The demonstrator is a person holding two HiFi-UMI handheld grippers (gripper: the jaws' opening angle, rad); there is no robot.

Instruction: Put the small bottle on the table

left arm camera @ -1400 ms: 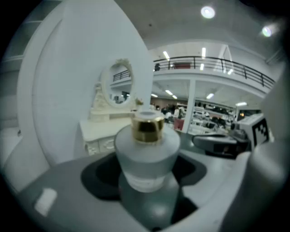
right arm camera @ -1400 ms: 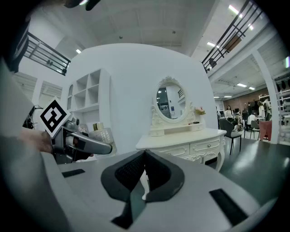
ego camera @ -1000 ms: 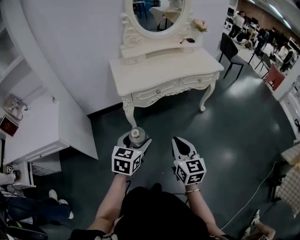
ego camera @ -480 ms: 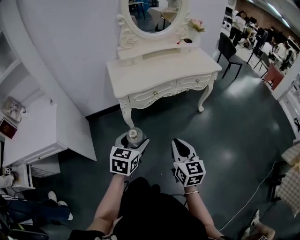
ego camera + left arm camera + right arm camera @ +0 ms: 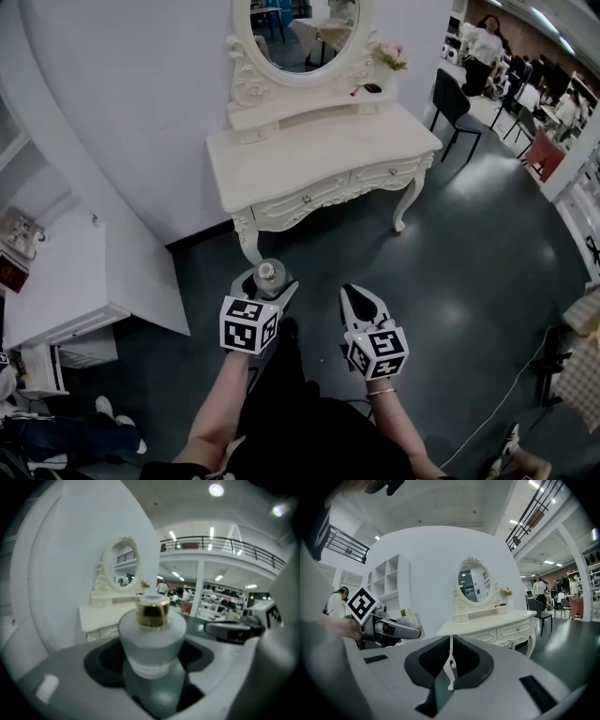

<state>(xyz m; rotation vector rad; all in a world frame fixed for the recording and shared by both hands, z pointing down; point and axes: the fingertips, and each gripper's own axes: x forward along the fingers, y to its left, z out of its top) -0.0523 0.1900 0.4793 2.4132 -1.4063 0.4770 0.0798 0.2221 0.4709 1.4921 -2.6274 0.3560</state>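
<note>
Small bottle (image 5: 152, 641) held upright in the left gripper (image 5: 266, 281), short of the table (image 5: 319, 164).
Its long axis is set vertical, gold cap (image 5: 153, 613) upward, and its frosted body is clamped between the jaws. The right gripper (image 5: 354, 298) is closed on nothing.

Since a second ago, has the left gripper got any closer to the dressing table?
Yes, slightly: the left gripper, holding the small bottle, now sits nearer the dressing table's front-left leg.
</note>
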